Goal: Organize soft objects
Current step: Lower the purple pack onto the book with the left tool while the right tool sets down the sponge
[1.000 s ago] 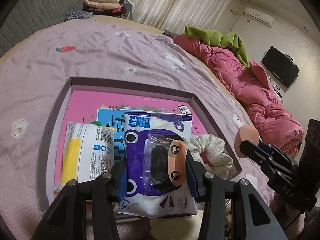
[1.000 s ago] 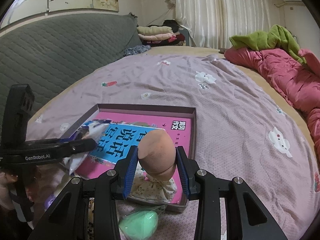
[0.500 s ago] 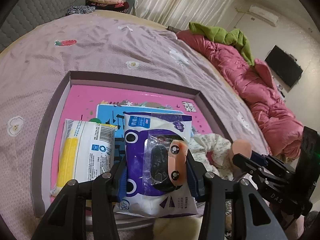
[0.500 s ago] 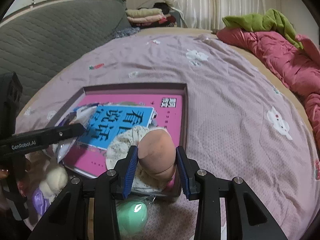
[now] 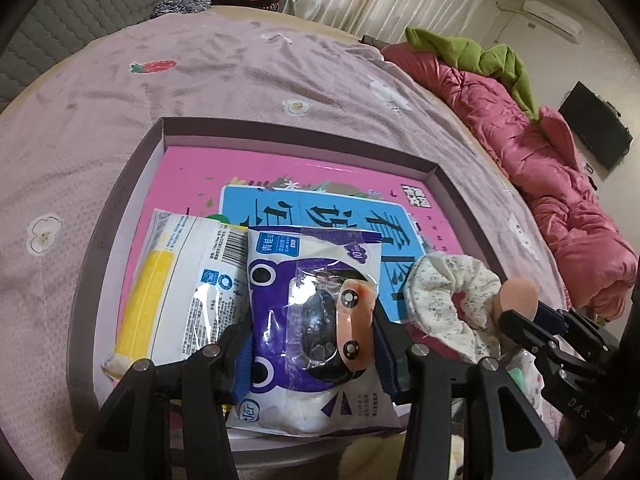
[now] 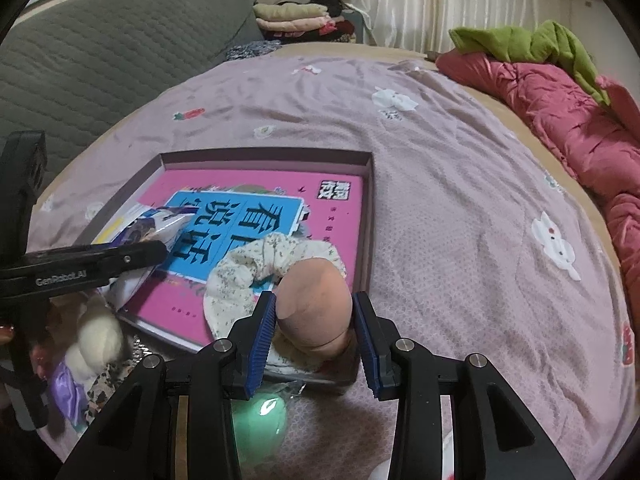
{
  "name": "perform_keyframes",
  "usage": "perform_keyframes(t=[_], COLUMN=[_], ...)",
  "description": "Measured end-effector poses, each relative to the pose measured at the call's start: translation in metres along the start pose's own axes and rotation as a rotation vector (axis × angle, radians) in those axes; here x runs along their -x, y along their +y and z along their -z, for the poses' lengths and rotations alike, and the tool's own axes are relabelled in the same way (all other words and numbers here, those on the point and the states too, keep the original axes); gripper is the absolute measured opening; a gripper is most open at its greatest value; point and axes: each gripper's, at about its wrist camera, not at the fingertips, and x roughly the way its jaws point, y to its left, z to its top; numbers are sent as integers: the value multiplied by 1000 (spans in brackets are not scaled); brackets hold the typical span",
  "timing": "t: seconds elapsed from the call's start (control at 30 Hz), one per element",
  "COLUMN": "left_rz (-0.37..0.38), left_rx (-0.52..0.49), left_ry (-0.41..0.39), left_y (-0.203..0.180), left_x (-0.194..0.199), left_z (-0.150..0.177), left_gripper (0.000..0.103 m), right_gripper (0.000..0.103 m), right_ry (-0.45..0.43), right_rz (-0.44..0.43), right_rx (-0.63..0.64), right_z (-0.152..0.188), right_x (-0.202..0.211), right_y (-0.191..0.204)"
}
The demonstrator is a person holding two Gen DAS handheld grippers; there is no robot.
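My right claw (image 6: 314, 322) clamped on a peach sponge egg (image 6: 314, 308) over the tray's (image 6: 370, 200) near corner, floral scrunchie (image 6: 248, 268) just beneath it, my left claw (image 5: 314, 340) gripping a purple tissue pack (image 5: 308, 320) inside the tray, yellow-striped pack (image 5: 176, 280) beside it, green egg (image 6: 260, 416) outside the tray.

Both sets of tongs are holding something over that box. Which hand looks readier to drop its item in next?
The right, probably. Its tongs hold the beige sponge low over the floral scrunchie in the box. The left tongs grip a purple tissue pack jutting over the near wall.
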Motion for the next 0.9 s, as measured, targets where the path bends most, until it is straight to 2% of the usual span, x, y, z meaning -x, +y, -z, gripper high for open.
perform_keyframes(t=[0.5,0.9], left_rz=[-29,-30], left_rx=[-26,-29], left_ry=[1,3], left_y=[-2,-2], left_x=[0,1], left_z=[1,1], left_gripper=[50,50], right_gripper=[41,45], right_ry=[33,-9], right_rz=[-7,6], right_rx=[20,19], right_z=[4,2], right_x=[-6,2], right_y=[5,4])
